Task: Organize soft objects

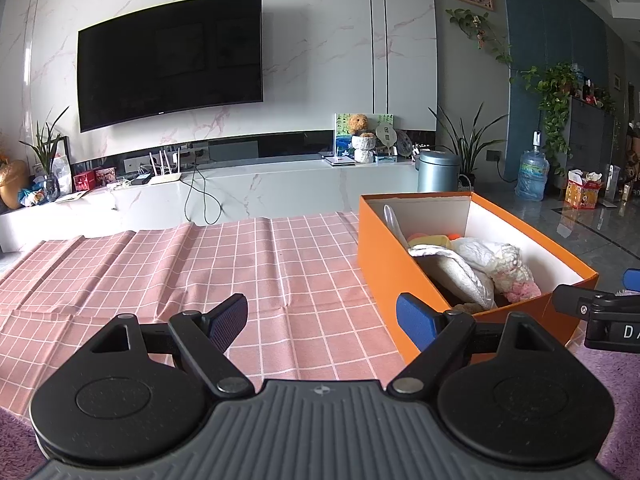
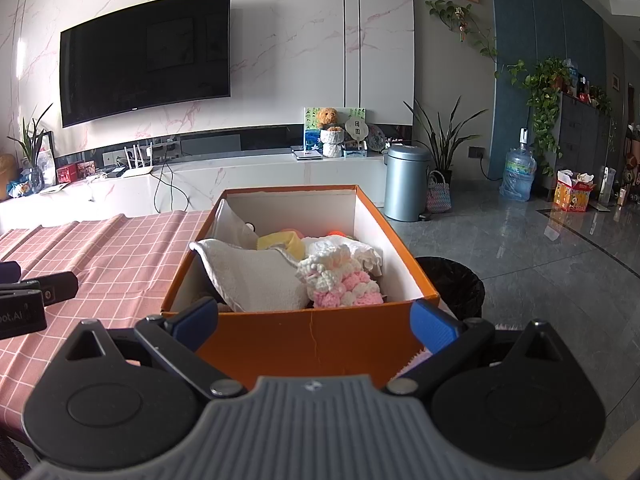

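Observation:
An orange cardboard box [image 2: 304, 344] with a white inside stands on the right end of the pink checked tablecloth [image 1: 200, 272]. In it lie soft things: a white towel [image 2: 248, 276], a pink and white knitted piece [image 2: 340, 284], a yellow item [image 2: 280, 242] and white cloth [image 2: 344, 250]. The box also shows in the left wrist view [image 1: 384, 264]. My left gripper [image 1: 322, 322] is open and empty over the cloth, left of the box. My right gripper [image 2: 316, 320] is open and empty, its fingers either side of the box's near wall.
A black waste bin [image 2: 452, 284] stands on the floor right of the box. Behind the table are a white TV bench [image 1: 240, 184], a wall TV [image 1: 172, 60], a grey metal bin [image 2: 406, 184], plants and a water jug [image 2: 518, 176]. Purple rug [image 1: 616, 392] lies at the near edge.

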{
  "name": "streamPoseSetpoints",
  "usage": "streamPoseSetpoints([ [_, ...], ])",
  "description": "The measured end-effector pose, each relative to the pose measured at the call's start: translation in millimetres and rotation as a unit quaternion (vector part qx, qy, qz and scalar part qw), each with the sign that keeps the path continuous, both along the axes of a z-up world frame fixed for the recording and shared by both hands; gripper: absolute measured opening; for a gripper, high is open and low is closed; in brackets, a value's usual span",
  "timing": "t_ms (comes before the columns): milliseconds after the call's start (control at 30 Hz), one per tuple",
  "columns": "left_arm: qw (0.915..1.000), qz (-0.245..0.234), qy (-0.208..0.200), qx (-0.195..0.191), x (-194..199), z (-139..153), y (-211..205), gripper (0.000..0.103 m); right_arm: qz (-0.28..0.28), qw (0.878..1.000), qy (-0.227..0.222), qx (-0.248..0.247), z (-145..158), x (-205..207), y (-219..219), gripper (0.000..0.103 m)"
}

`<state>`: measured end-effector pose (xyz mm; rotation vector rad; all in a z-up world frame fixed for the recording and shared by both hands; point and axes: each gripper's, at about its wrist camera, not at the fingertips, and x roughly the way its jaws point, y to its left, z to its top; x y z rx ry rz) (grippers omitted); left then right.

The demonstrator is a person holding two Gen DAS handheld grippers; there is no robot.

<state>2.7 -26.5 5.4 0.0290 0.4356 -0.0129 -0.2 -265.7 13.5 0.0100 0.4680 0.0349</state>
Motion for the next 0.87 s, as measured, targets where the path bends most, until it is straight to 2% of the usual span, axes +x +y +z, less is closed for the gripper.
streamPoseSetpoints([
  [867, 1.0, 0.002, -0.002, 0.003, 0.2, -0.1, -0.1, 0.099, 0.0, 1.0, 0.001, 0.0, 0.4, -0.2, 0.4, 0.1],
])
